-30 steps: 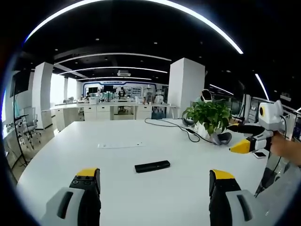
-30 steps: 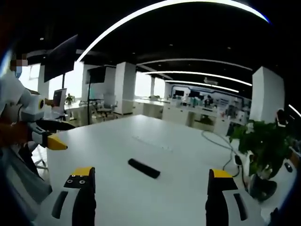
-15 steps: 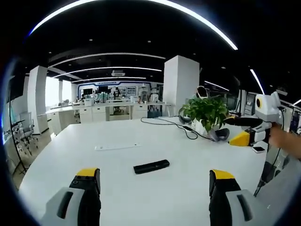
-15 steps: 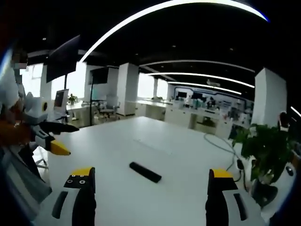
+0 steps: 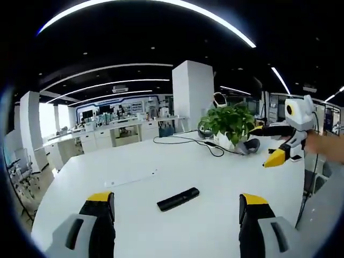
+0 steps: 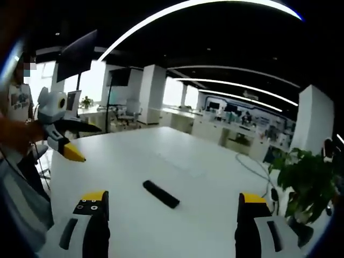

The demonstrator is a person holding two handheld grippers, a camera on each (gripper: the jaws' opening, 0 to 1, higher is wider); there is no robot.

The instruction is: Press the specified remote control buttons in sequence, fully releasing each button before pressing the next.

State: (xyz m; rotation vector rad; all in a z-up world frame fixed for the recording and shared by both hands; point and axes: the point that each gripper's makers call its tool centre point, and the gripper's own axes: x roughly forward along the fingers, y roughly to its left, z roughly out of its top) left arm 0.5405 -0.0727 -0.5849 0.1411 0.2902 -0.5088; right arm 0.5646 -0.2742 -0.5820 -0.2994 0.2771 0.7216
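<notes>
1. Lying flat on the white table (image 5: 134,161), the black remote control (image 5: 178,198) sat alone near the middle of the top, ahead of both grippers and touched by neither.
2. The left gripper (image 5: 174,207) hung above the near edge of the table with its yellow-tipped jaws wide apart and nothing between them; in the right gripper view it showed at the left side, held in a person's hand (image 6: 13,134), well apart from the remote.
3. The right gripper (image 6: 171,207) likewise had its jaws spread and empty, the remote control (image 6: 160,194) lying slantwise beyond the gap; in the left gripper view it showed at the right, over the table's far side near the potted plant (image 5: 228,122).
4. A black cable (image 5: 185,142) ran across the table toward the plant, clear of the remote.
5. The remote looked slim, rigid and light, so on the smooth table it would probably skid or pivot under an off-centre push.
6. Pinning its long sides or one end with one gripper, and pressing straight down on a button with a single jaw tip of the other, seemed the safest handling.
7. The buttons could not be made out, so no press appeared to have begun.
</notes>
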